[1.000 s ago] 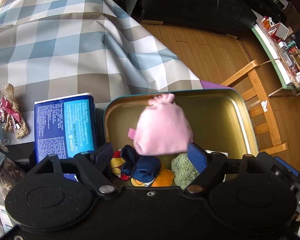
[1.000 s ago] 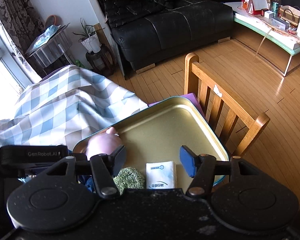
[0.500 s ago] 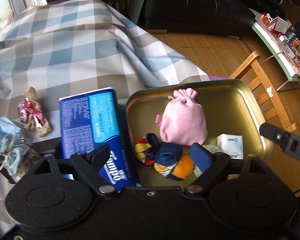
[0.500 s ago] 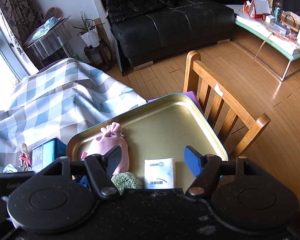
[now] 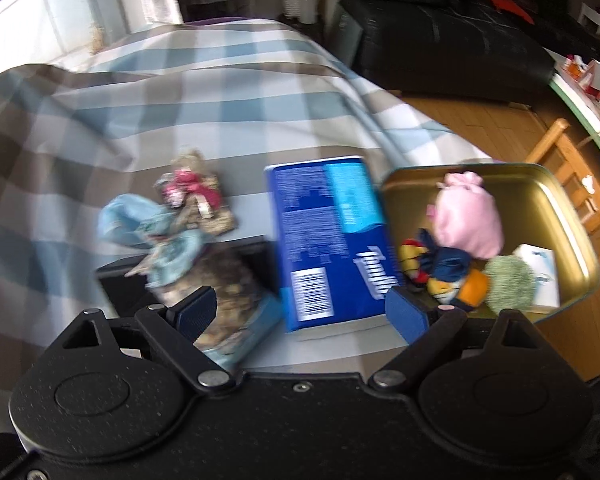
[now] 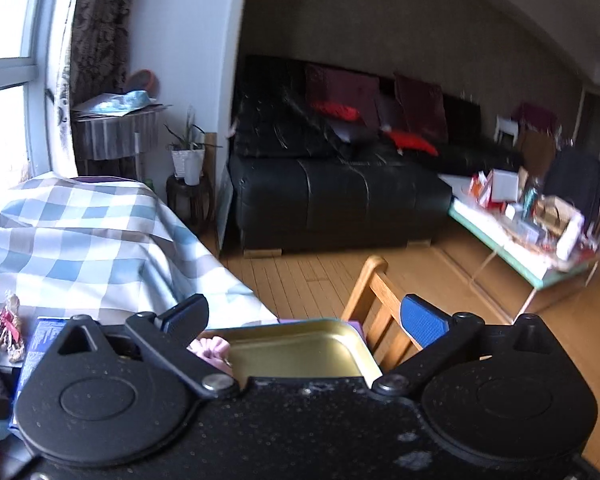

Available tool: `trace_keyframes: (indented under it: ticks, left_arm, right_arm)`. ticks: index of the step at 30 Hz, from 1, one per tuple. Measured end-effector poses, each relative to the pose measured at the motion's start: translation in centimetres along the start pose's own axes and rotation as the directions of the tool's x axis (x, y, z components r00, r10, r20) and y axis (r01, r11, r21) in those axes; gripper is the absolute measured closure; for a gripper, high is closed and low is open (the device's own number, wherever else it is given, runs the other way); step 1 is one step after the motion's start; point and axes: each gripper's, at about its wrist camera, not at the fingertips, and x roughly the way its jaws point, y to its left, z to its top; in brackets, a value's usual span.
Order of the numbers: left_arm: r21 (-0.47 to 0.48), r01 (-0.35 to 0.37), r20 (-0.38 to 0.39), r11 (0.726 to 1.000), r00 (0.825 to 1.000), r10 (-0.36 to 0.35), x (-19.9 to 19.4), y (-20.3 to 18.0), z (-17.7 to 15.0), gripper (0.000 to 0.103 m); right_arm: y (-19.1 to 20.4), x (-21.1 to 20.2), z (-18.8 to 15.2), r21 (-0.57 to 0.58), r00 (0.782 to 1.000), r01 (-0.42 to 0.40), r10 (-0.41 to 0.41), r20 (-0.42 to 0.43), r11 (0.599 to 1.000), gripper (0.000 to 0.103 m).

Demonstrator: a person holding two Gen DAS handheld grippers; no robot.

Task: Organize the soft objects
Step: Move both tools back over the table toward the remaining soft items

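Where lying in tray (image 5: 572, 216), pink pouch (image 5: 470, 220) points tied neck away.

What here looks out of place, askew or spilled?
Nothing is spilled or damaged. The blue tissue pack lies slightly askew on the checked cloth against the gold tray, and two sachets remain outside it. The left-wrist view is motion-blurred, so fine detail is unclear.

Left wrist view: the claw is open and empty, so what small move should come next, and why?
Probably ease the left claw forward and left onto the light-blue cloth bundle on the checked tablecloth. It lies outside the gold metal tray, which already holds the pink drawstring pouch.
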Motion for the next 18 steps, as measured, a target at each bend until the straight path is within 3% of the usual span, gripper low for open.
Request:
trace_keyframes:
  ticks: [6,13,18]
  left_arm:
    - [-0.039,-0.094,0.042,0.995,0.995,0.096,-1.1,4.1,-1.4,0.013]
    - [-0.085,-0.136,0.072,0.987,0.987,0.142,-1.8,7.8,-2.7,0.013]
    - [-0.117,-0.176,0.108,0.977,0.976,0.189,-2.2,10.7,-3.8,0.009]
  right_arm:
    - [1.6,-0.5,-0.9,0.060,0.985,-0.137,0.142,-0.097,0.989,0.000]
    - [5.7,-2.7,-2.4,-0.047,0.985,-0.173,0.172,-0.023,0.984,0.000]
    - [8.3,-4.6,-4.7,-0.045,0.965,-0.257,0.253,-0.071,0.965,0.000]
